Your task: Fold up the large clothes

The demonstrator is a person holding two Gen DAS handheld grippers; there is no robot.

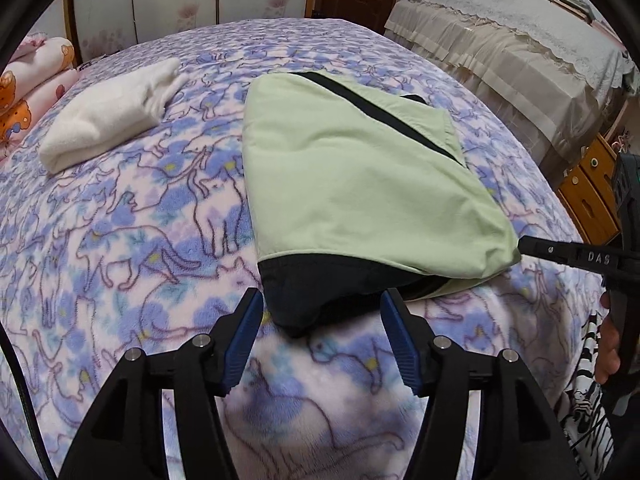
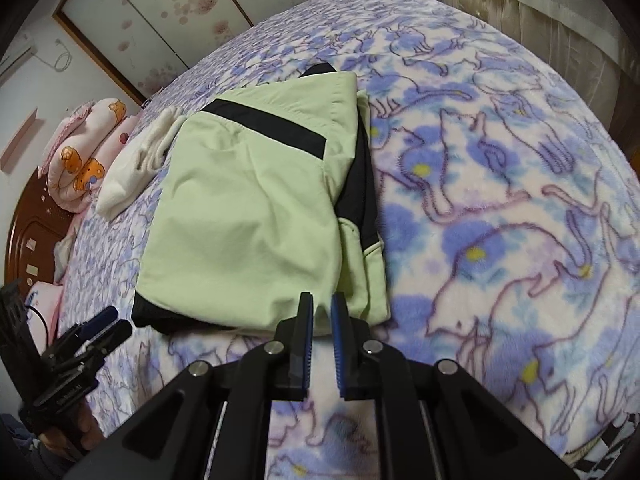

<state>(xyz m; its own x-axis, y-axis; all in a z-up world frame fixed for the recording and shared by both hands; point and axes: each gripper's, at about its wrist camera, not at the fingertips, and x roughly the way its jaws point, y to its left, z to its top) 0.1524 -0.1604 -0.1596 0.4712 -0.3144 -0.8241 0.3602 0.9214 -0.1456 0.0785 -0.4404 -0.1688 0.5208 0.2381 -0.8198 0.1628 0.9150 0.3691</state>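
Folded green-and-black jacket: lower layers hidden beneath the top green panel, only black edges showing at its near end. White folded garment partly hidden behind the jacket in right wrist view. Pink printed bedding cut by the left edge of the left wrist view. Right gripper: fingertips meet the jacket's corner; whether cloth sits between them cannot be told. Hand mostly hidden behind the gripper body.

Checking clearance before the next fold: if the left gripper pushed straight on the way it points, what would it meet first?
Most likely the black hem of the green jacket, lying just ahead between the open jaws of the left gripper; depth is uncertain.
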